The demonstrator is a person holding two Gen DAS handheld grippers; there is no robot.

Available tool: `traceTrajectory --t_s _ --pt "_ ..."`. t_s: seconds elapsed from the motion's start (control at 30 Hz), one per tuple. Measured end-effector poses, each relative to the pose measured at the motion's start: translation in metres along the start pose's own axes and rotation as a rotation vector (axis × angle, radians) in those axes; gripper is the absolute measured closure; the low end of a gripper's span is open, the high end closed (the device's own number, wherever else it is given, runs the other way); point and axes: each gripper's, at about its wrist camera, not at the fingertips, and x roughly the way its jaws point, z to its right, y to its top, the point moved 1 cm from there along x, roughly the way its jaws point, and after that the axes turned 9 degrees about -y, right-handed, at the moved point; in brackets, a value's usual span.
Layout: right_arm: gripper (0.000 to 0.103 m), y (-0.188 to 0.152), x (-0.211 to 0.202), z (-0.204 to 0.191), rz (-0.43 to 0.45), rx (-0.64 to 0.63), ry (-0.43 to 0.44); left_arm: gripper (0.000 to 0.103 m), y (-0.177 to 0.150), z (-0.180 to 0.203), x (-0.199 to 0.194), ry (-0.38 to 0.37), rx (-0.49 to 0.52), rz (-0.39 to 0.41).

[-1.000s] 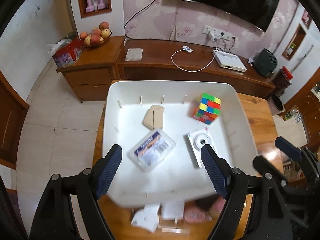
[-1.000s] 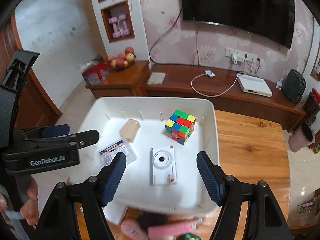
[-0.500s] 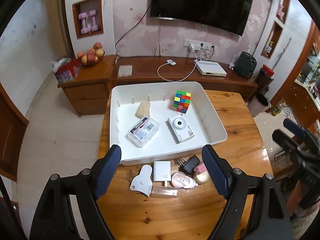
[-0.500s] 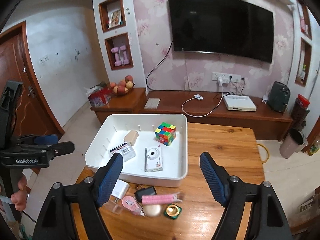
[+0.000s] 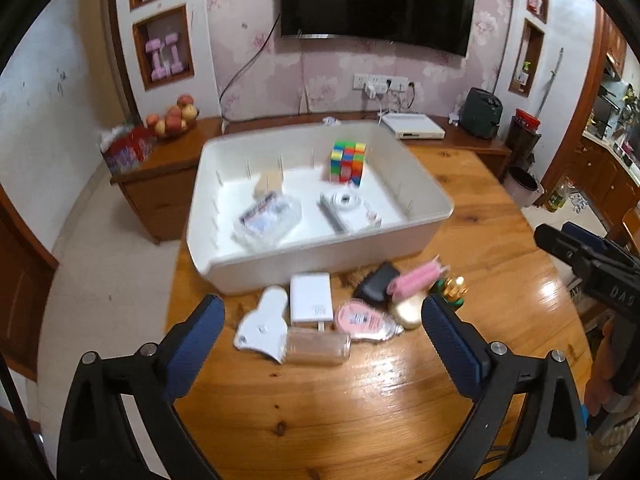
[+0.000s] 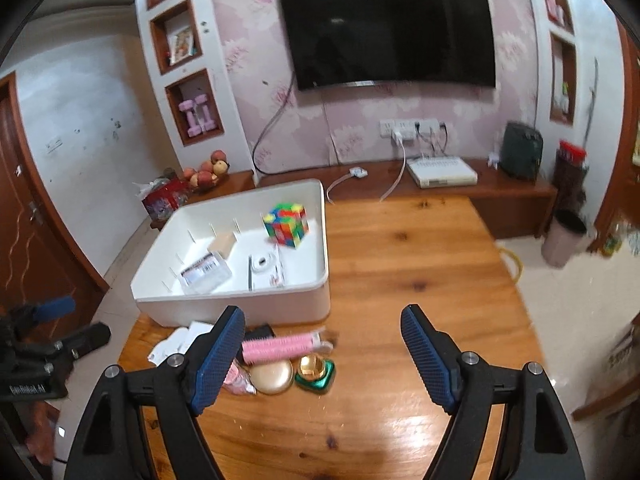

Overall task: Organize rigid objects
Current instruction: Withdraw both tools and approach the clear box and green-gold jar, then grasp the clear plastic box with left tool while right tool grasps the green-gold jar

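A white bin (image 5: 320, 258) (image 6: 240, 306) on the wooden table holds a colour cube (image 5: 347, 162) (image 6: 286, 226), a white camera (image 5: 348, 208), a clear labelled box (image 5: 268, 218) and a tan block (image 5: 269, 180). In front of it lie a white charger (image 5: 311, 298), a white plastic piece (image 5: 262, 324), a clear jar (image 5: 318, 346), a pink case (image 5: 362, 320), a black adapter (image 5: 376, 282), a pink roller (image 5: 416, 278) (image 6: 276, 348), a gold compact (image 6: 271, 376) and a green-gold item (image 6: 314, 370). My left gripper (image 5: 322, 344) and right gripper (image 6: 322, 354) are open and empty, near the loose items.
The wooden table (image 6: 400, 280) stretches to the right of the bin. Behind it stand a low TV cabinet (image 6: 440, 188) with a white box and cables, a fruit bowl (image 5: 172, 120) and a wall TV. A bin (image 6: 564, 236) stands on the floor at right.
Both grippers pulled back and up from over the bin, then lowered toward the loose items in front of it. Both stayed open and empty.
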Motion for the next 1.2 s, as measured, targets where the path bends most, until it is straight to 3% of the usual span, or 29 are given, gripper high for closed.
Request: traceTrajectory --t_s 0.23,0.4,0.6,1.07,1.2 --pt "0.022 -0.032 0.044 0.009 -0.083 0.069 -0.013 0.004 -0.038 -0.02 0.045 -0.012 -0.058 -0.059" --pt "0.022 -0.054 0.069 0.007 -0.134 0.075 -0.013 0.004 -0.052 -0.019 0.065 0.01 -0.018 -0.066" --pt "0.022 -0.072 0.082 -0.013 -0.159 0.014 -0.024 0.004 -0.059 -0.015 0.082 0.048 0.042 -0.072" --pt "0.022 -0.08 0.118 -0.025 -0.186 0.032 -0.087 0.004 -0.06 -0.027 0.097 0.052 0.031 -0.066" --pt "0.031 -0.084 0.129 -0.024 -0.204 0.044 -0.11 0.004 -0.059 -0.028 0.099 0.055 0.032 -0.065"
